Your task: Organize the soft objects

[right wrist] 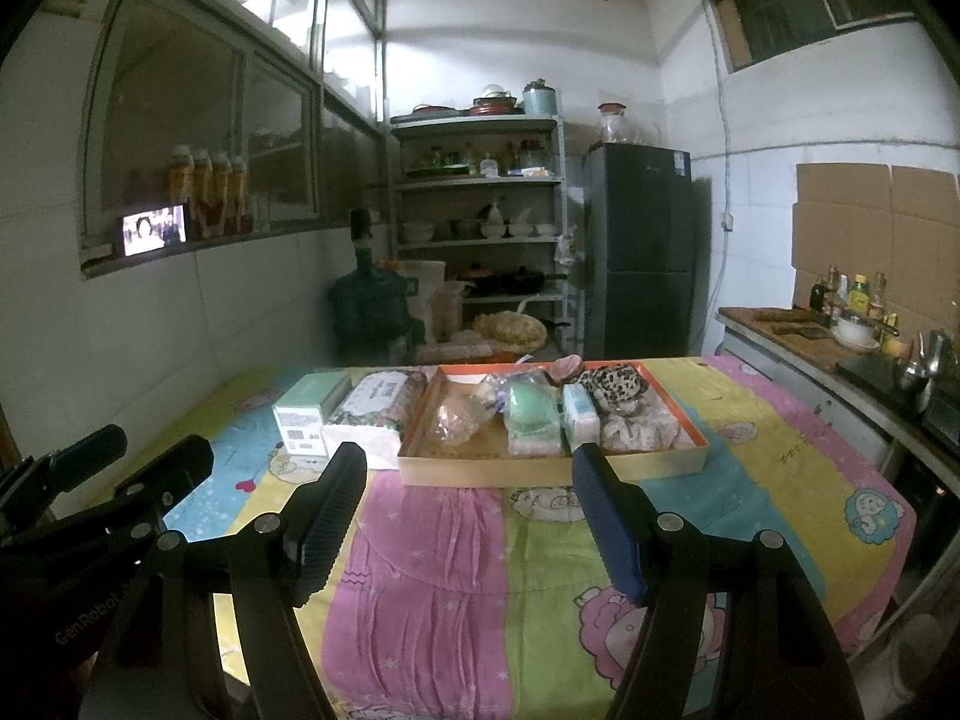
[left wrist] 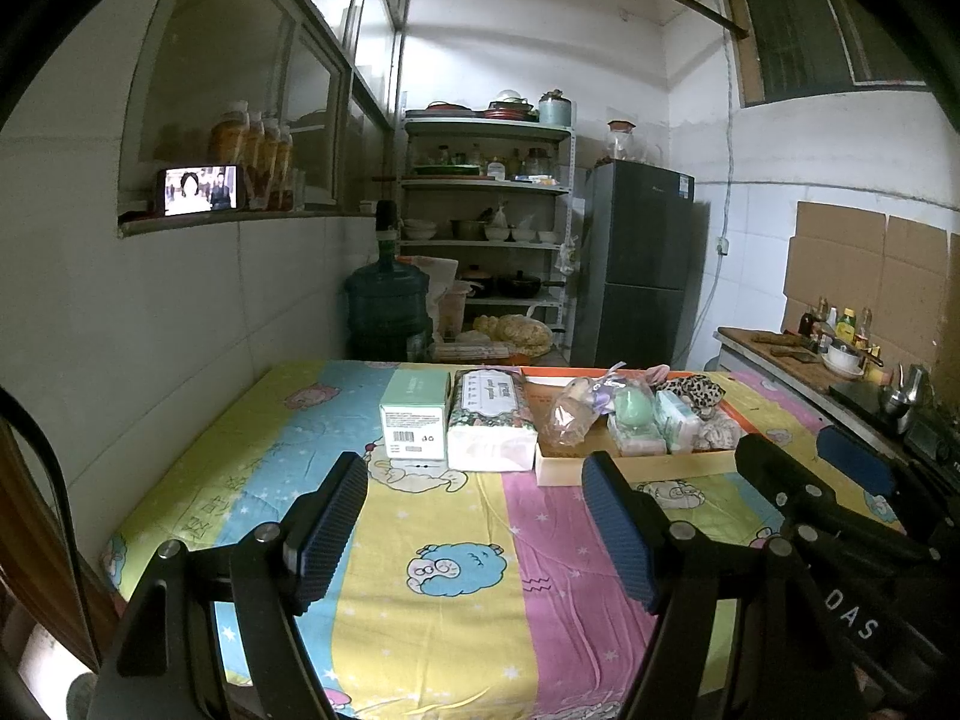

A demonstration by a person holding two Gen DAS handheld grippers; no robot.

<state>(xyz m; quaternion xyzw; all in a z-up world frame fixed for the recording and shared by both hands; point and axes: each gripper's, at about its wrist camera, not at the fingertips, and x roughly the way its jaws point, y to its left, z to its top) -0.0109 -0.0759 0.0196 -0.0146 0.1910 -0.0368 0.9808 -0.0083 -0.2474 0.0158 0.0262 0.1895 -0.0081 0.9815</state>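
Observation:
An orange-rimmed cardboard tray (right wrist: 654, 463) (left wrist: 636, 468) sits on the table with soft items in it: a clear bag (right wrist: 459, 417), a green sponge pack (right wrist: 531, 417), a small tissue pack (right wrist: 581, 414) and a leopard-print cloth (right wrist: 618, 384). Left of the tray lie a floral tissue pack (left wrist: 492, 420) (right wrist: 375, 405) and a pale green box (left wrist: 415, 420) (right wrist: 309, 414). My left gripper (left wrist: 474, 510) is open and empty, in front of the tissue pack. My right gripper (right wrist: 468, 498) is open and empty, in front of the tray.
A cartoon-print cloth (left wrist: 420, 570) covers the table. A wall runs along the left. Behind stand a water jug (left wrist: 387, 312), shelves (left wrist: 486, 228) and a fridge (left wrist: 639, 264). A counter (right wrist: 798, 336) with bottles and a sink is on the right.

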